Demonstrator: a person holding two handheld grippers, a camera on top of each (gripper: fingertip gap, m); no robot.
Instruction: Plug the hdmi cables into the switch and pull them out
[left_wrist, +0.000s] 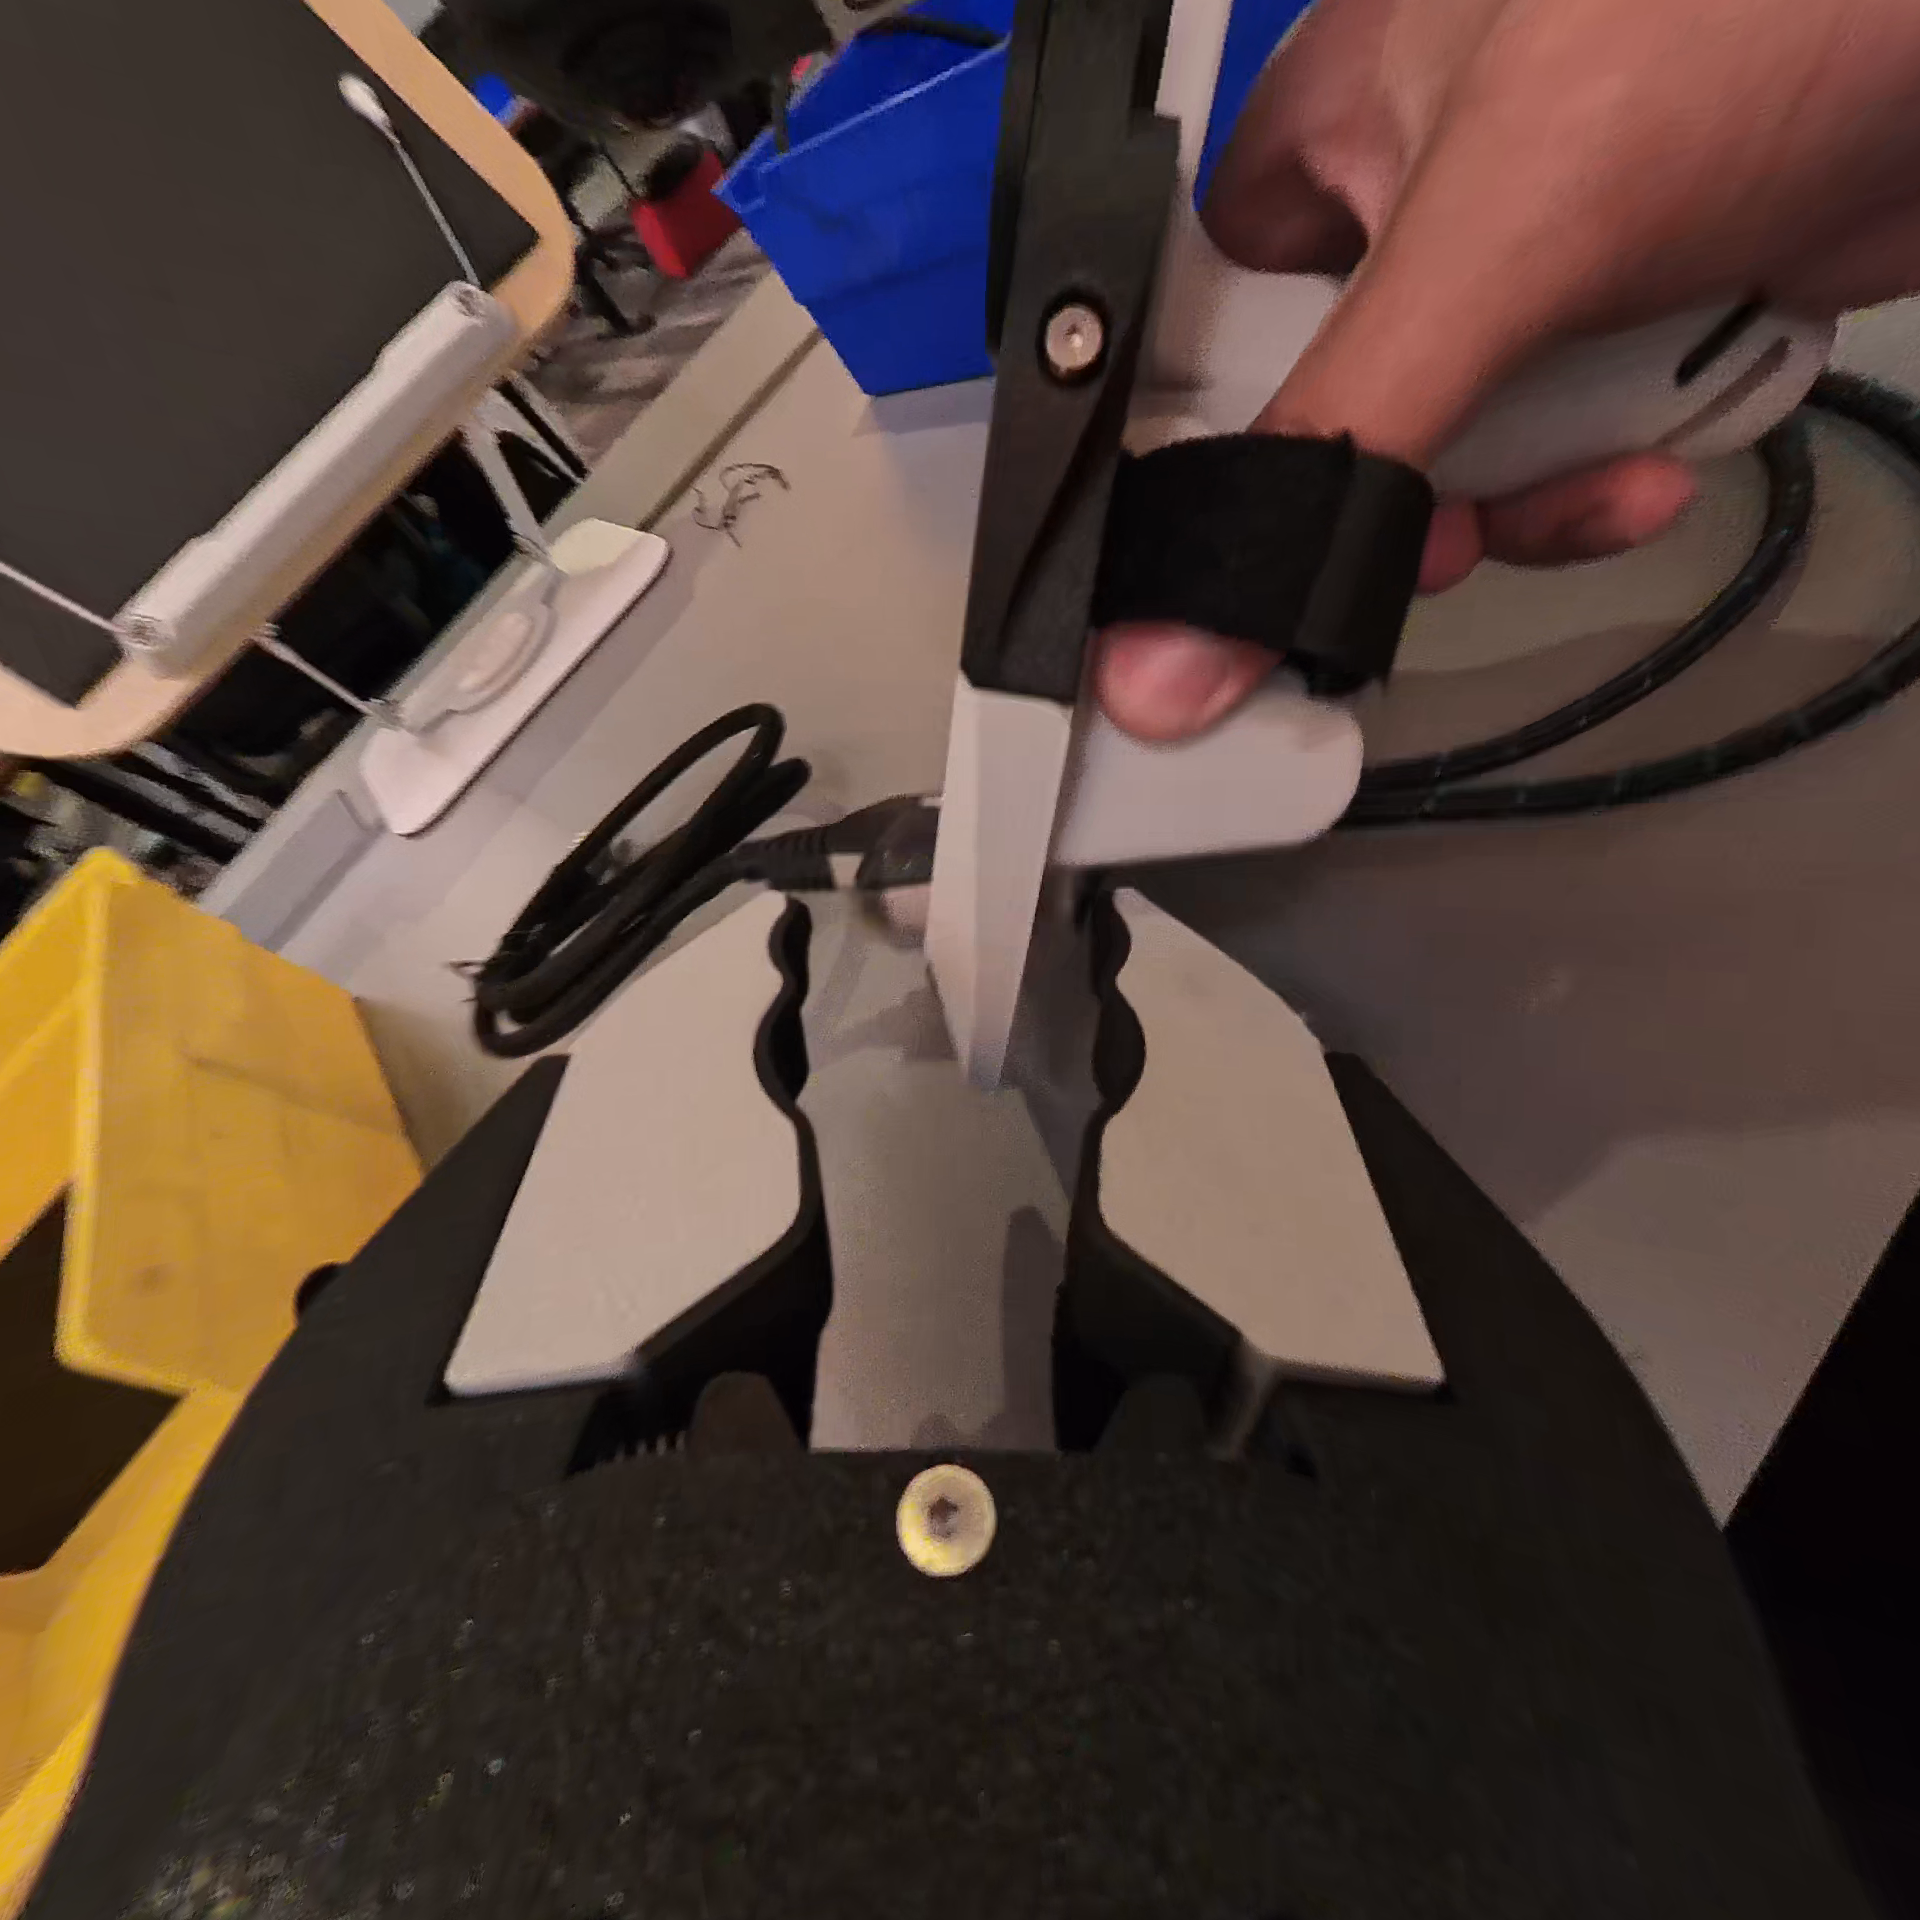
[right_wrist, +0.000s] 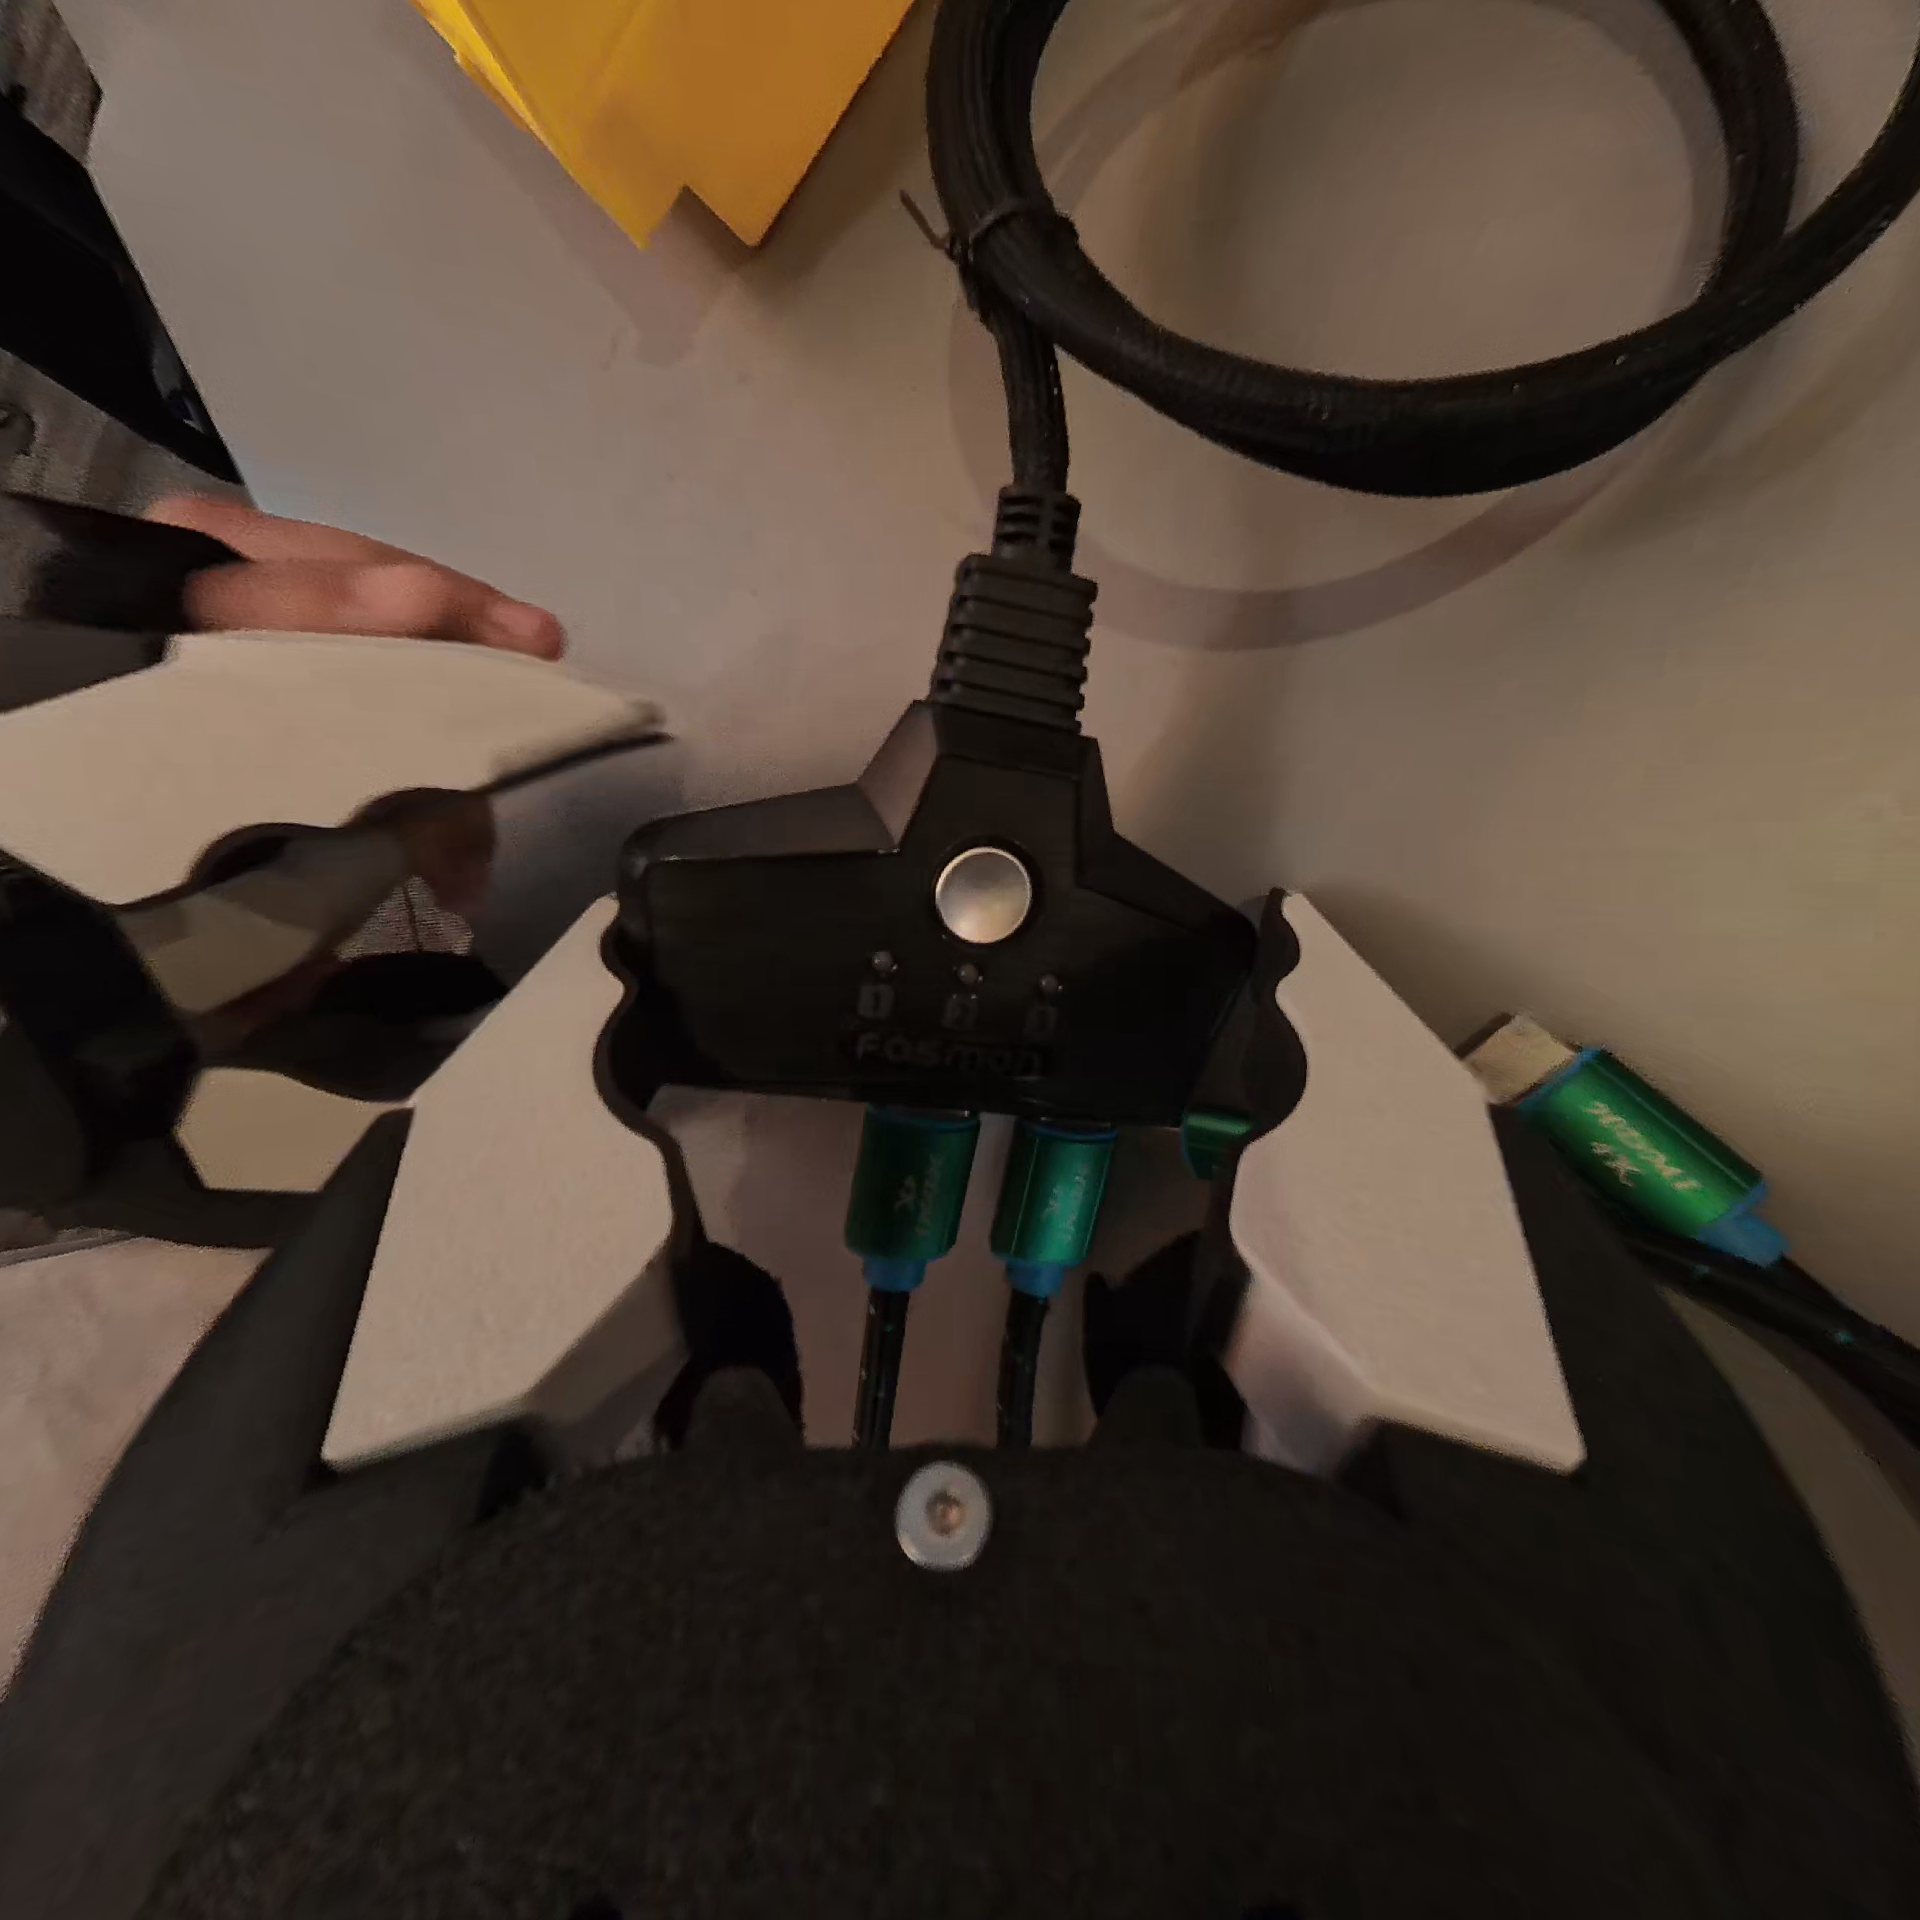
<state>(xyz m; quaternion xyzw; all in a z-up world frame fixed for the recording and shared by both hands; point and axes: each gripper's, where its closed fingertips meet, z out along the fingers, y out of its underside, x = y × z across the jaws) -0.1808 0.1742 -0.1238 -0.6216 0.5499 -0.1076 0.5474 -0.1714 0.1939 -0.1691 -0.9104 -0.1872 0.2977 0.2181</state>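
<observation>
R gripper (right_wrist: 940, 1013) clamped on black HDMI switch (right_wrist: 935, 966), centre of right wrist view; L gripper (left_wrist: 951, 997) fingers apart, holding nothing.

Switch long axis runs side to side; its braided lead (right_wrist: 1351, 405) exits toward top of frame and loops upper right. Ports face bottom of frame: two green plugs (right_wrist: 914, 1184) seated, a third (right_wrist: 1210, 1138) at the R corner, mostly hidden. A fourth green plug (right_wrist: 1631, 1138) lies loose on grey table (right_wrist: 416, 364), right edge, tip pointing upper left. Yellow bin (right_wrist: 665, 94) sits at top; bare table lies between it and switch. Left wrist view: a hand (left_wrist: 1558, 260) grips the R gripper handle just ahead of the L fingers, blue bin (left_wrist: 883, 229) behind.
</observation>
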